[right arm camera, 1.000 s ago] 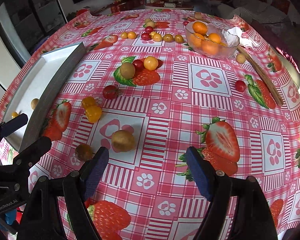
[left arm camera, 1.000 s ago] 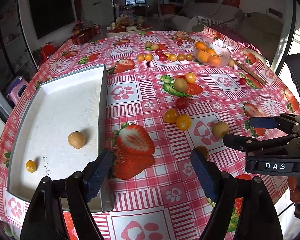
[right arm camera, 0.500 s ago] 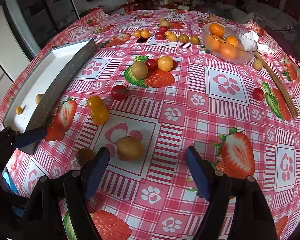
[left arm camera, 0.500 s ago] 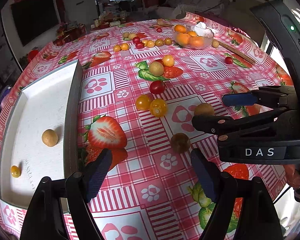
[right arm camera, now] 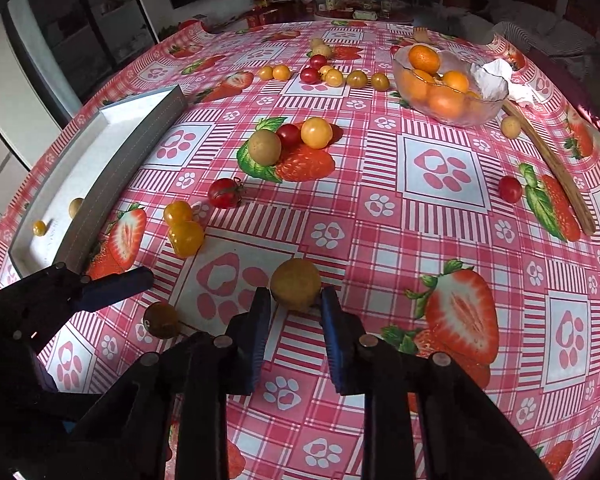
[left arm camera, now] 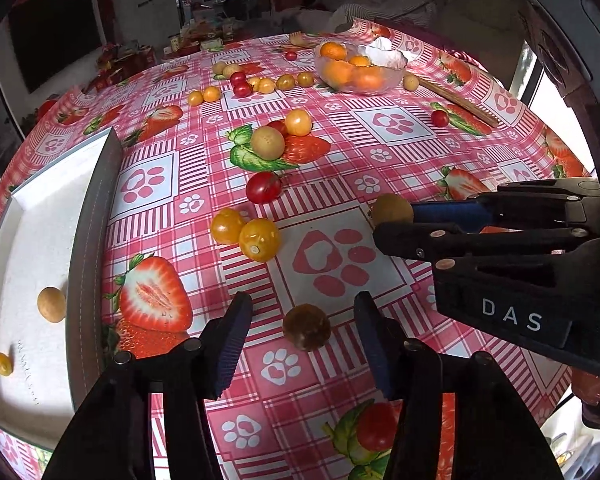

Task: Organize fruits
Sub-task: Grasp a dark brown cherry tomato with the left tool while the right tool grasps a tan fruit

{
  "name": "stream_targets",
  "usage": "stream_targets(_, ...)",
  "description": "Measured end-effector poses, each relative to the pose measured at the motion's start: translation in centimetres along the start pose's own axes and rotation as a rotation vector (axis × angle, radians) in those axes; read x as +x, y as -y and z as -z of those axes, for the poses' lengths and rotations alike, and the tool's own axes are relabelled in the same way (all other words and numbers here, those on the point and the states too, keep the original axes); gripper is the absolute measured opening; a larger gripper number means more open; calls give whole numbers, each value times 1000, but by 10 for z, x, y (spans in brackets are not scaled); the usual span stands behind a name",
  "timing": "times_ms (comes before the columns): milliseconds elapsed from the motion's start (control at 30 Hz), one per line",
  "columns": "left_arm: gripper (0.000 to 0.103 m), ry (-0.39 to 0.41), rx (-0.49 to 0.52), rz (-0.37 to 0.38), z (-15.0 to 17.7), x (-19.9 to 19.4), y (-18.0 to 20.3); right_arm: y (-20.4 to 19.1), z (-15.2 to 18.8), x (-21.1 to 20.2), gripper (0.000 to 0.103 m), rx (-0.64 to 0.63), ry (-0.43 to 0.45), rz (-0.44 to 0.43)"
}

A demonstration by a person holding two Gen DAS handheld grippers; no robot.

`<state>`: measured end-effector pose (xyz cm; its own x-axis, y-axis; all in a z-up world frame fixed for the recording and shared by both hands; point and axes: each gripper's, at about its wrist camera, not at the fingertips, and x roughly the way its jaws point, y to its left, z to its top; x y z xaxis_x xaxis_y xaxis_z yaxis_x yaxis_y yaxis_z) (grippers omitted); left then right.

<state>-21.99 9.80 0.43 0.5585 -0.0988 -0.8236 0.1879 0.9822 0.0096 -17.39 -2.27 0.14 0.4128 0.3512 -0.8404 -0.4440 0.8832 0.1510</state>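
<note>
Small fruits lie scattered on a pink strawberry-print tablecloth. My left gripper (left arm camera: 300,332) is open around a brown round fruit (left arm camera: 306,327) that rests on the cloth, with gaps on both sides. My right gripper (right arm camera: 296,300) has closed in on a tan round fruit (right arm camera: 295,285), its pads touching both sides. That gripper also shows in the left wrist view (left arm camera: 396,222). A white tray (left arm camera: 28,264) at the left holds a tan fruit (left arm camera: 51,304) and a small yellow one (left arm camera: 3,363).
Two yellow tomatoes (left arm camera: 246,233), a red tomato (left arm camera: 263,187) and a fruit cluster (left arm camera: 280,136) lie mid-table. A glass bowl of oranges (left arm camera: 358,70) and a wooden stick (left arm camera: 456,100) are at the back right. More small fruits (left arm camera: 256,82) line the far side.
Both grippers moved forward and down to the table. The left one now straddles the brown fruit and has narrowed. The right one has closed onto the tan fruit.
</note>
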Motion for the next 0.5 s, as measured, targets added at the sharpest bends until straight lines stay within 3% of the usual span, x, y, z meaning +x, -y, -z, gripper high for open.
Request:
stream_targets(167, 40, 10, -6, 2, 1, -1, 3, 1, -3, 2, 28, 0, 15, 4)
stream_targets(300, 23, 14, -32, -1, 2, -3, 0, -2, -7, 5, 27, -1, 24, 26)
stream_targets(500, 23, 27, -112, 26, 8, -13, -18, 8, -2, -5, 28, 57, 34, -5)
